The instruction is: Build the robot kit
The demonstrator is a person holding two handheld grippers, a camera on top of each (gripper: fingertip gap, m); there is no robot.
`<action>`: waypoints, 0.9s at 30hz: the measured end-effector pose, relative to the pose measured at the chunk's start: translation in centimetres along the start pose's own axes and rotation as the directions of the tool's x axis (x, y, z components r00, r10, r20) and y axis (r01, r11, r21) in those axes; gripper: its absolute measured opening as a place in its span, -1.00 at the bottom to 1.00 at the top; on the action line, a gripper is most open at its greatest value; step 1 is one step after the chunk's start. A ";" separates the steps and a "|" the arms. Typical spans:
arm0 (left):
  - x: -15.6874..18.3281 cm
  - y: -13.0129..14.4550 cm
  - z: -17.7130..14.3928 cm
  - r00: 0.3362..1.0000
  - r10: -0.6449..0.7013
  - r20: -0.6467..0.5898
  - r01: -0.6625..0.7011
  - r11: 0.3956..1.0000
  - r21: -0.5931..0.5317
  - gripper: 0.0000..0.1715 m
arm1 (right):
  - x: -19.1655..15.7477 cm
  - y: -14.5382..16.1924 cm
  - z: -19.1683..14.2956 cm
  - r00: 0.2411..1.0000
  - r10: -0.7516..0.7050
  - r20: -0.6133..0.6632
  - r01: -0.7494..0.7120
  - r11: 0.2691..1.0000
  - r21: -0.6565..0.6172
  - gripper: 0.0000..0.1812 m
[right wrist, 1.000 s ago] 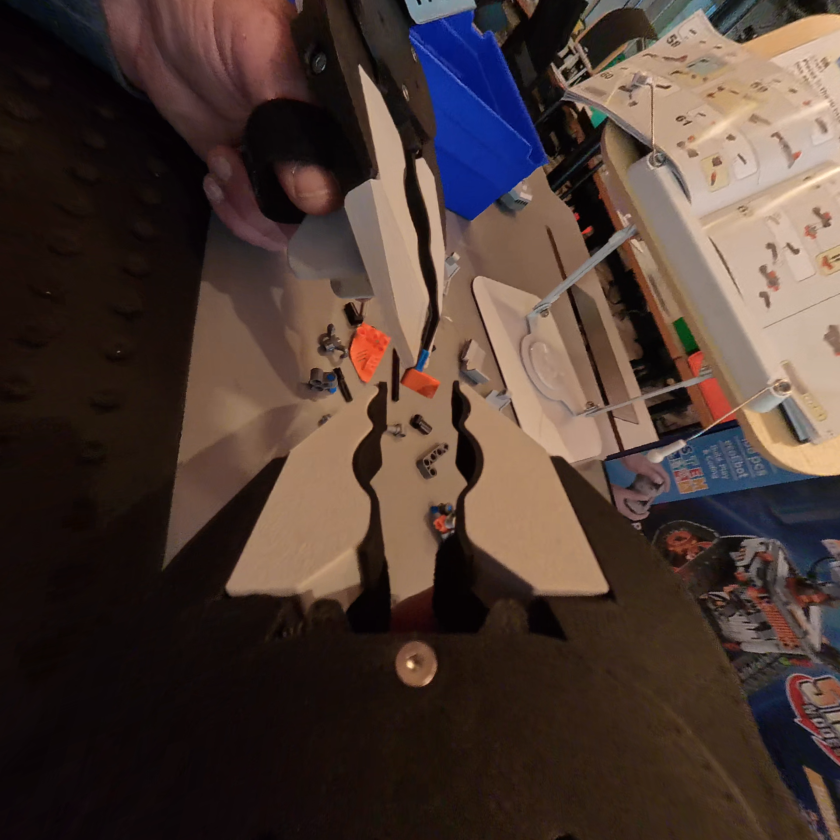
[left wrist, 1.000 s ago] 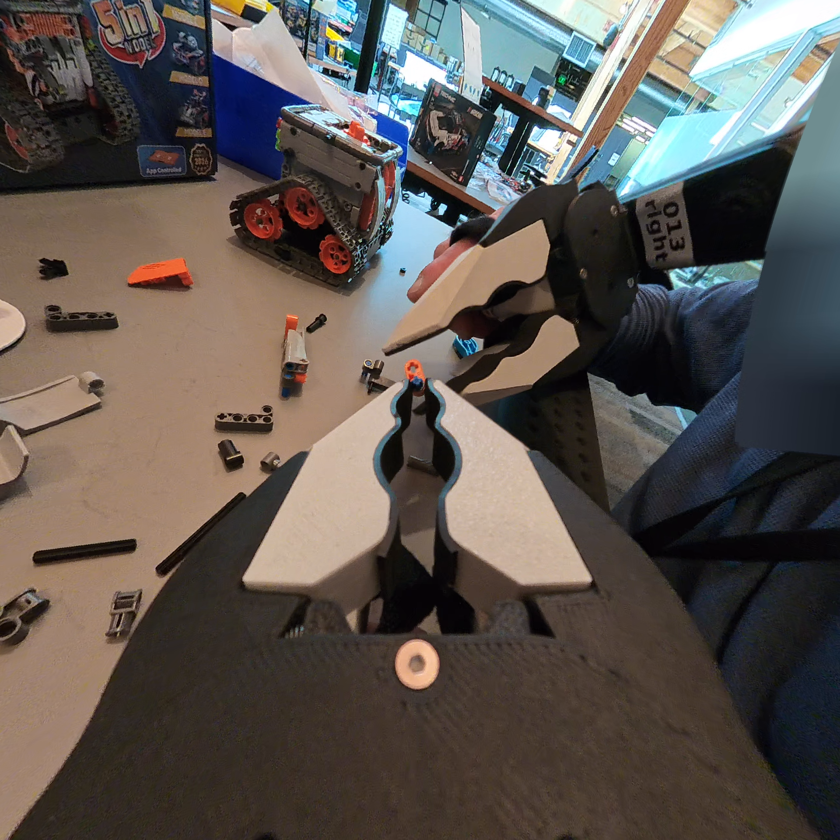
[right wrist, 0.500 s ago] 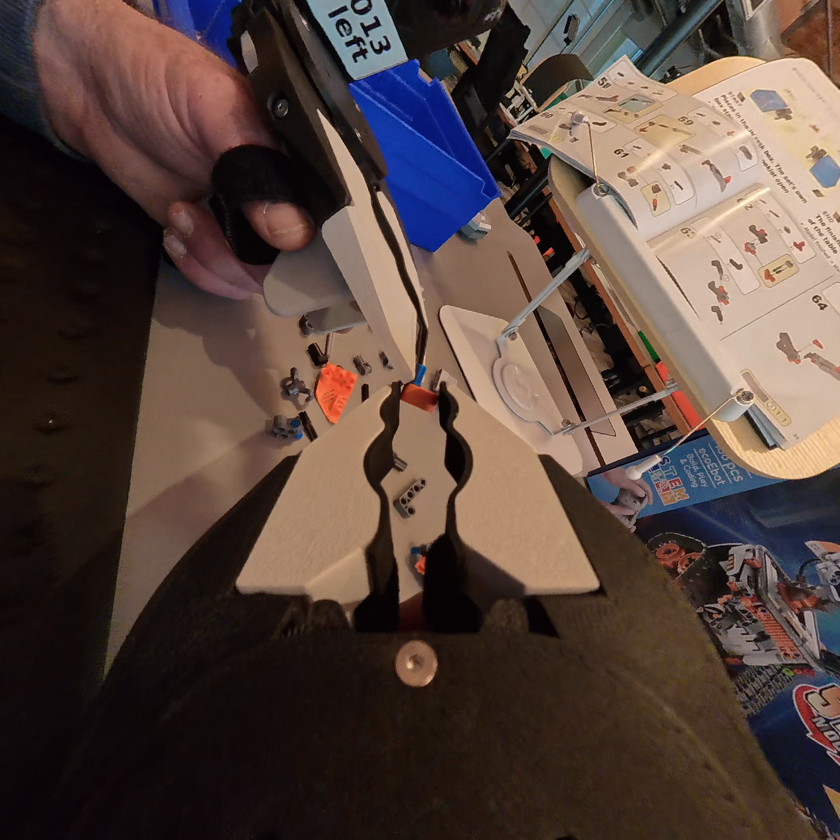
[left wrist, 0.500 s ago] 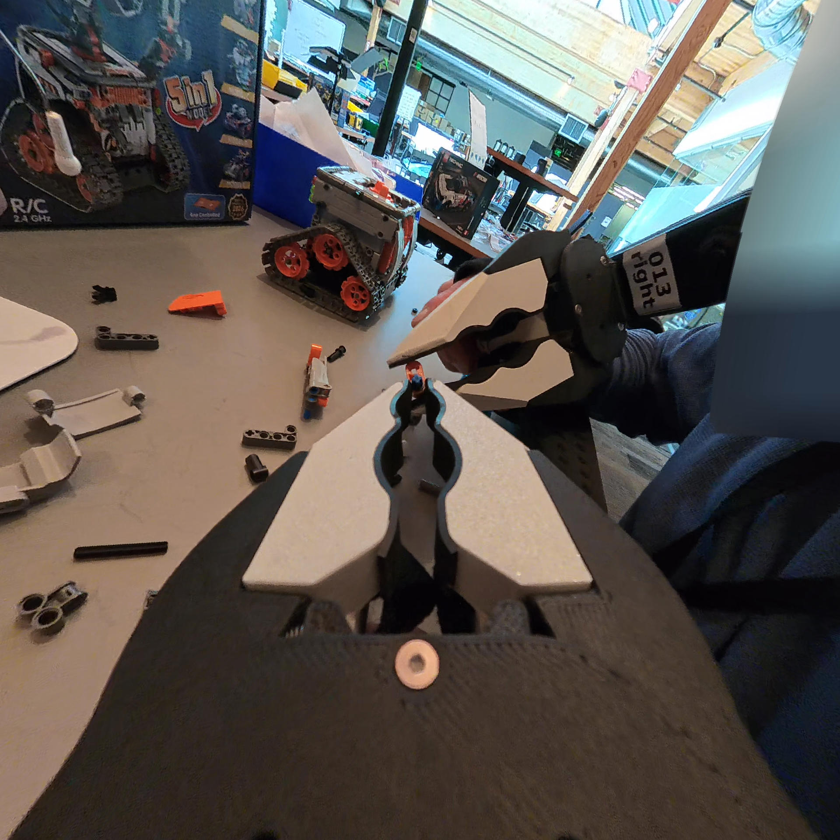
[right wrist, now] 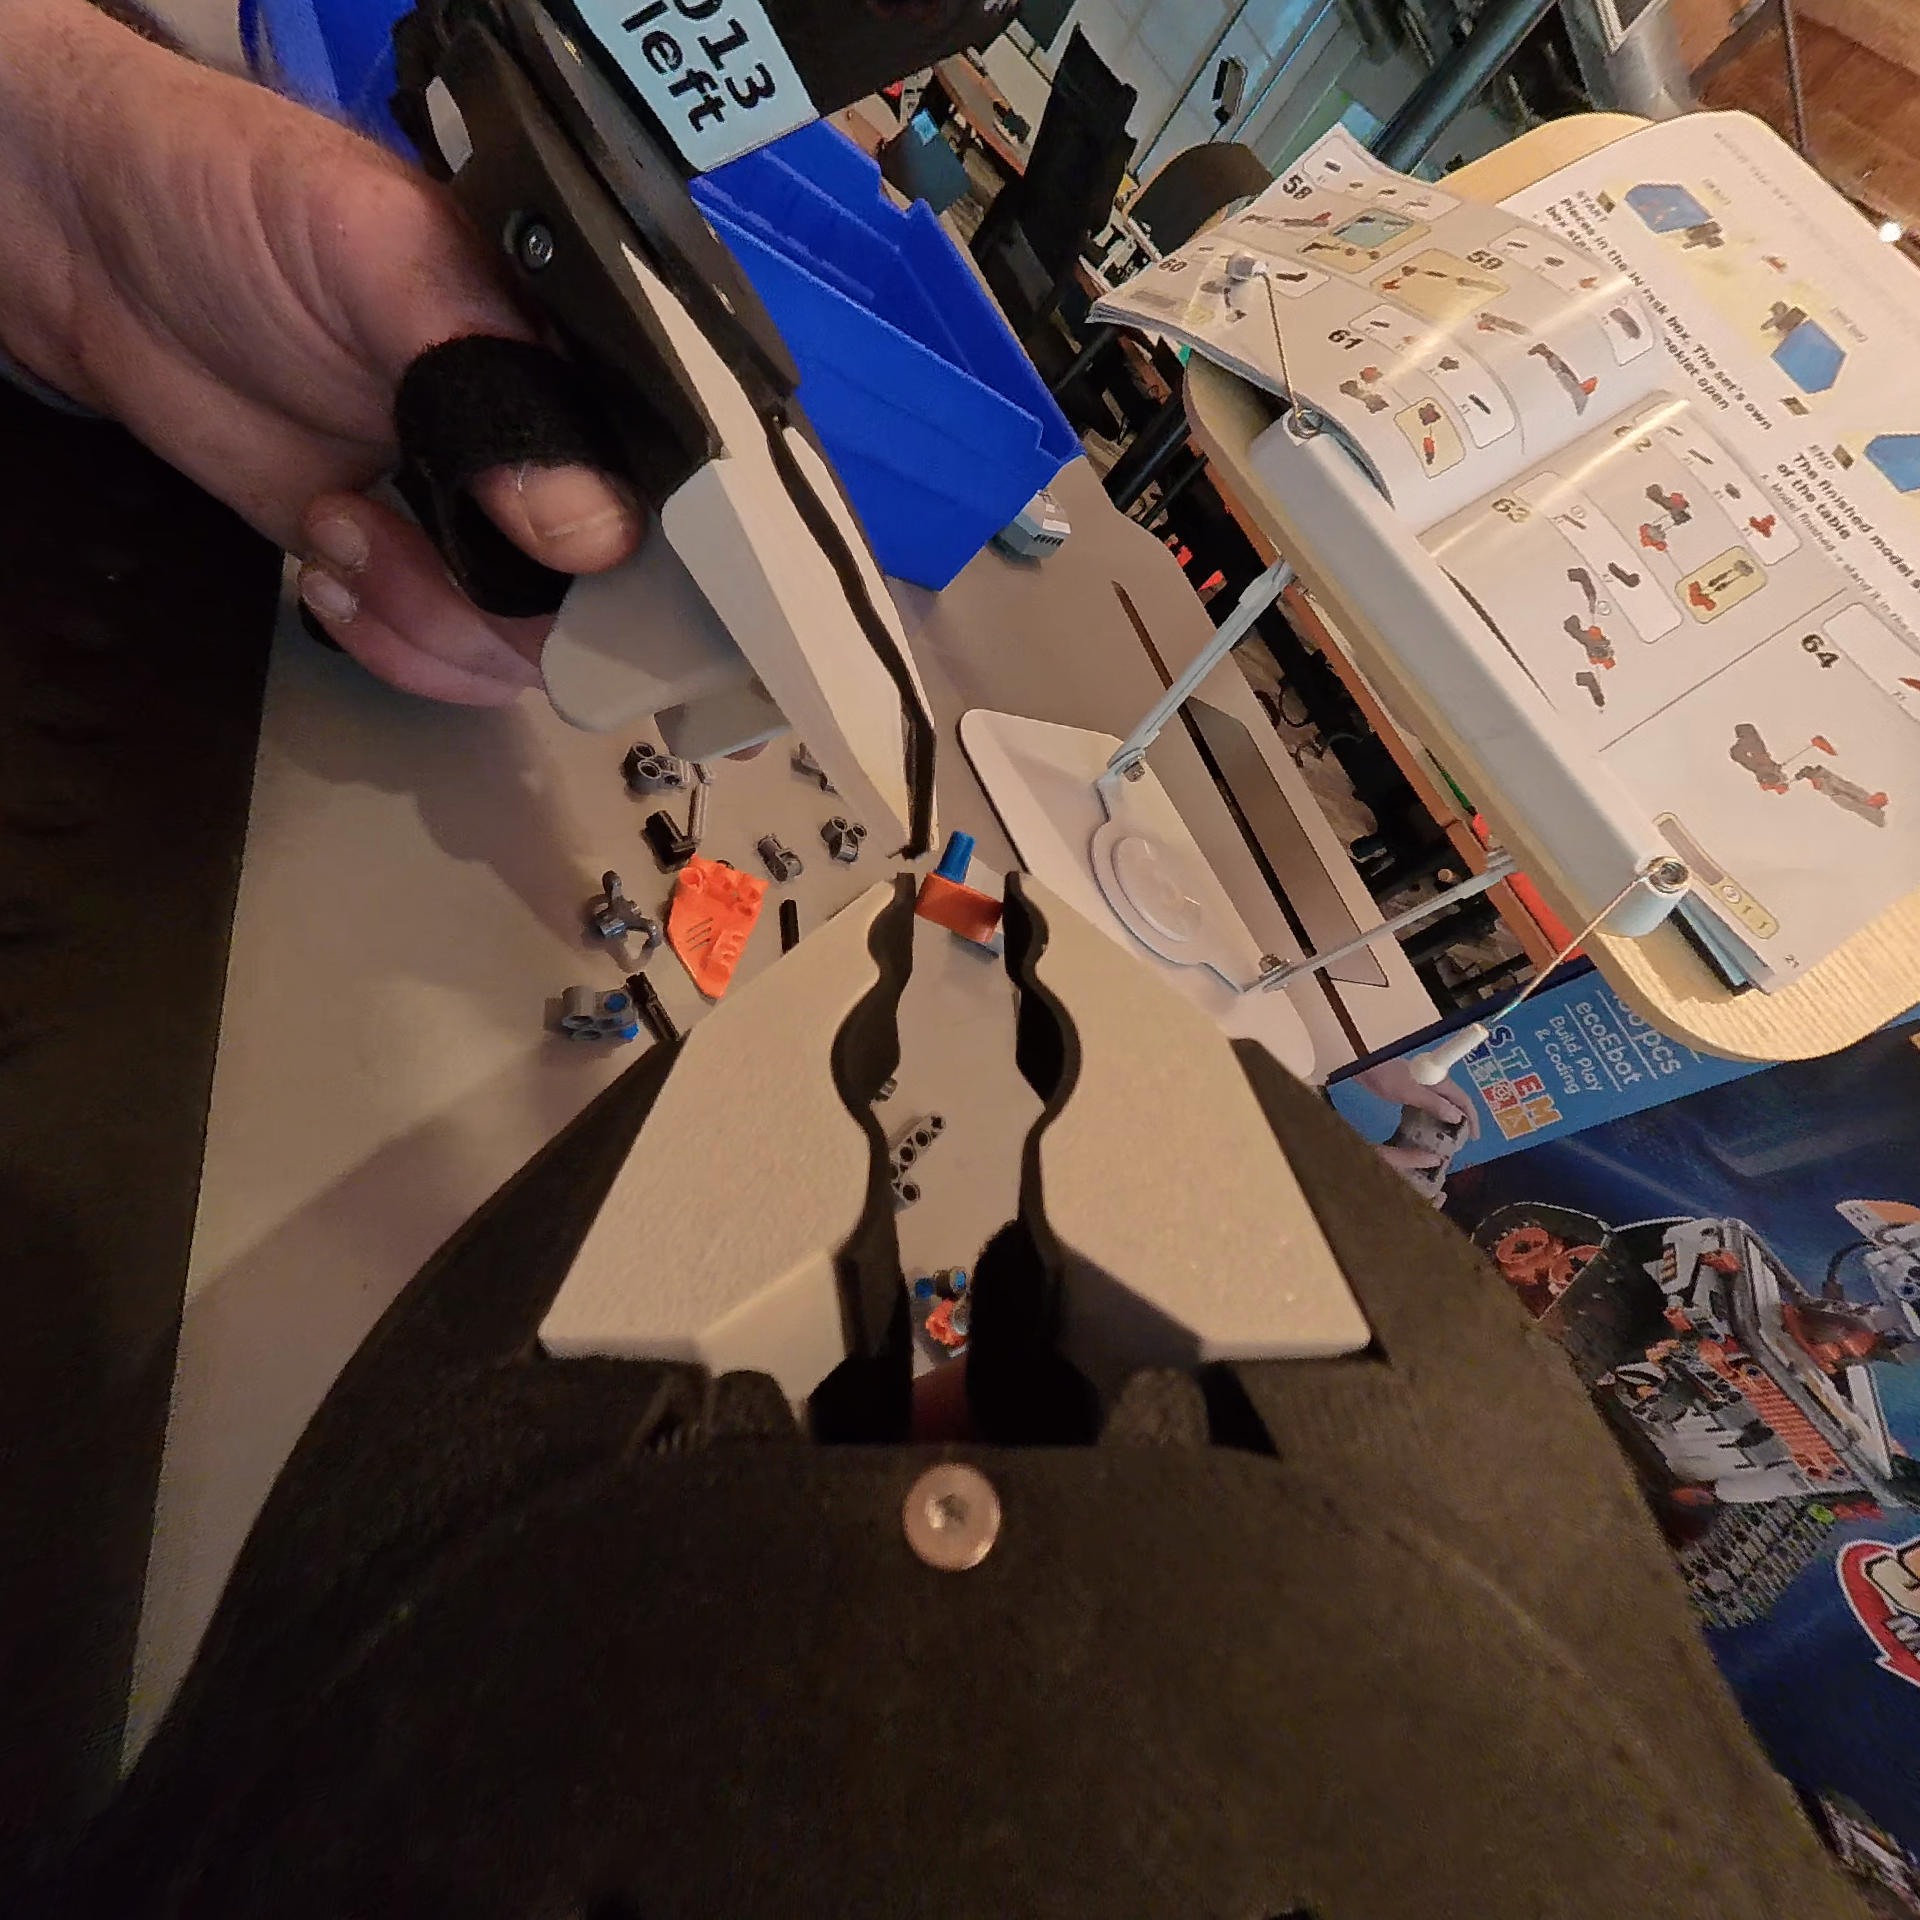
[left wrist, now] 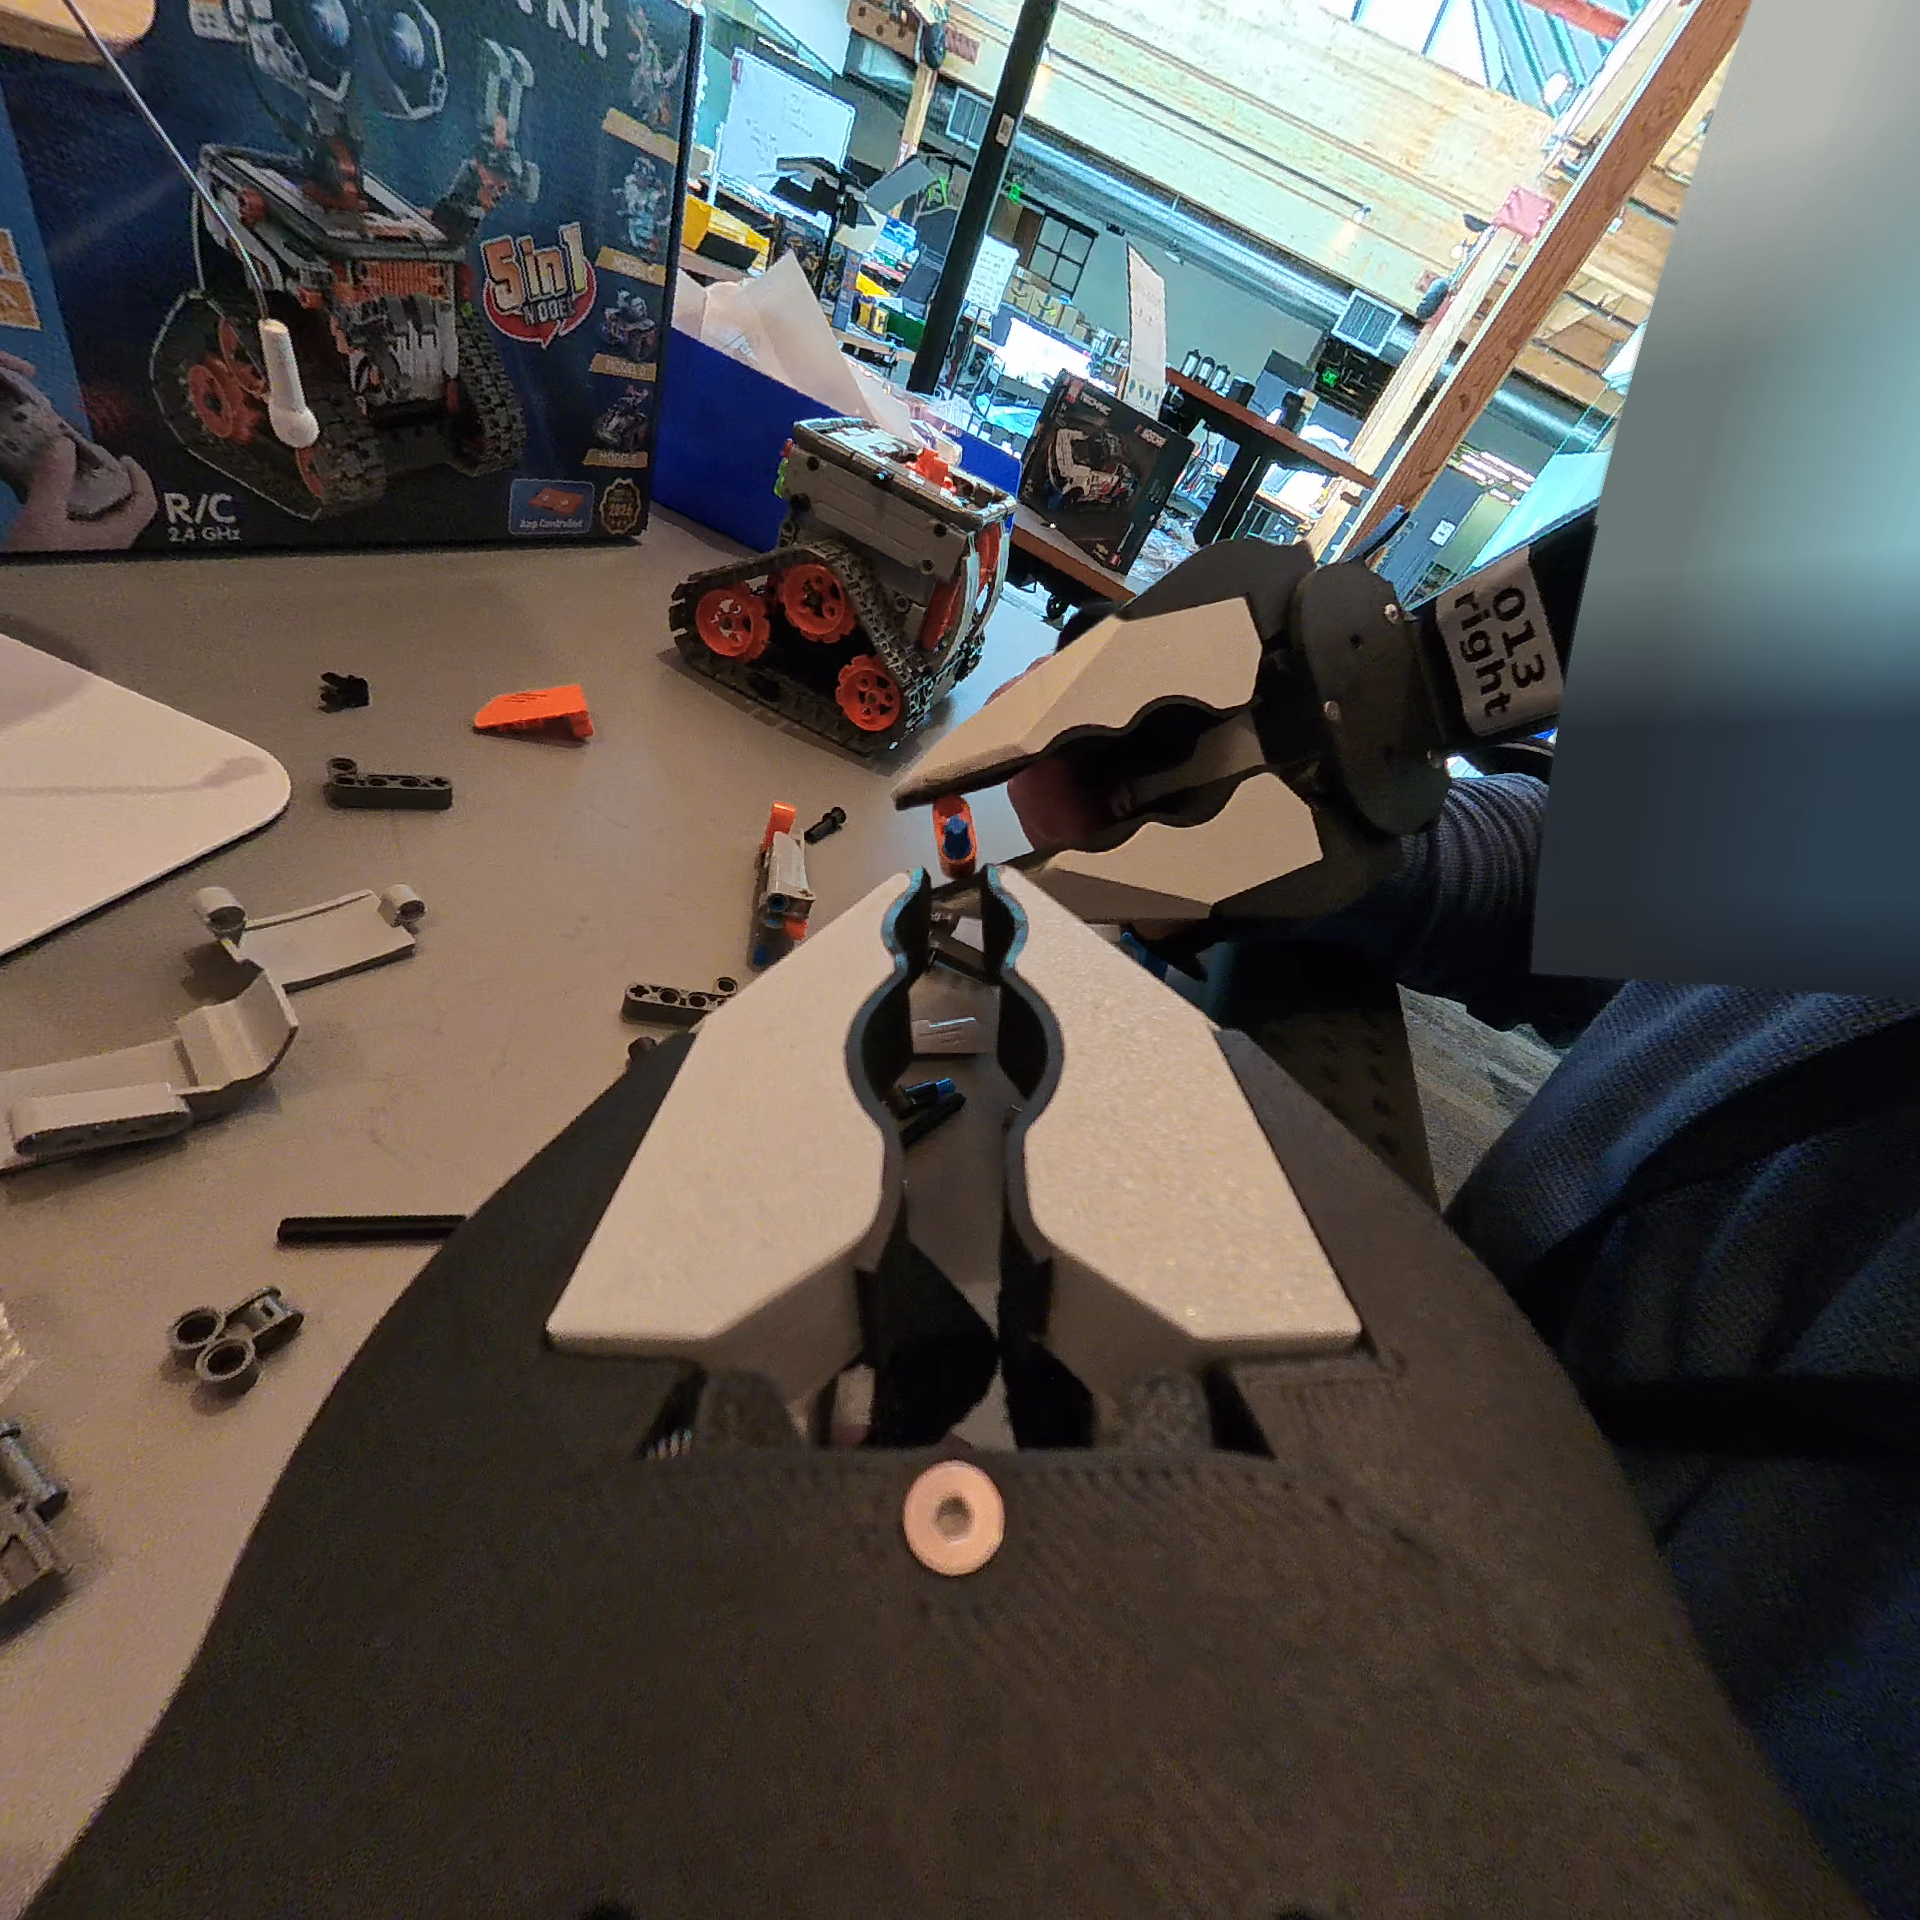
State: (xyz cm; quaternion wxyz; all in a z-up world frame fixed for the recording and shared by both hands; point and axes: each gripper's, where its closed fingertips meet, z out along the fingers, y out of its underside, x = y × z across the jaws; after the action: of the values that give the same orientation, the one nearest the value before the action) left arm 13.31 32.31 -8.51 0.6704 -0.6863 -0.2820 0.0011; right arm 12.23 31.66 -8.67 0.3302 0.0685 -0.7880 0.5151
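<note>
Above the table (left wrist: pixel 582 997), a small orange piece with a blue pin (right wrist: pixel 961 896) is clamped in the right hand-held gripper (right wrist: pixel 961 899), while the left hand-held gripper (left wrist: pixel 951 894), unclenched and empty, is held just beside it.

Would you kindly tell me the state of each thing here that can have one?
right gripper: shut on the orange piece.
orange piece: held off the table, with its blue pin sticking out.
left gripper: nearly closed, tips beside the blue pin; grip unclear.
instruction booklet: open.
tracked model: upright on the table.
kit box: standing upright.
</note>
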 end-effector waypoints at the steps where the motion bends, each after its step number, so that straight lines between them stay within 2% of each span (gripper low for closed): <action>1: 0.0 0.0 0.0 1.000 0.006 0.004 -0.006 1.000 -0.002 -0.91 | 0.0 0.0 0.0 1.000 0.001 -0.001 -0.001 1.000 0.002 -0.83; 27: -0.4 0.4 0.2 0.999 0.026 0.023 -0.026 0.999 -0.025 -1.00 | 0.0 0.2 0.2 0.999 0.042 0.010 -0.042 0.999 0.003 -0.83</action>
State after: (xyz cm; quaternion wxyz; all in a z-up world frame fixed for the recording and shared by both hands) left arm 13.10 32.40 -9.07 0.6585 -0.6980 -0.2811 0.0146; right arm 12.02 31.60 -8.87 0.3153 0.0551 -0.7899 0.5230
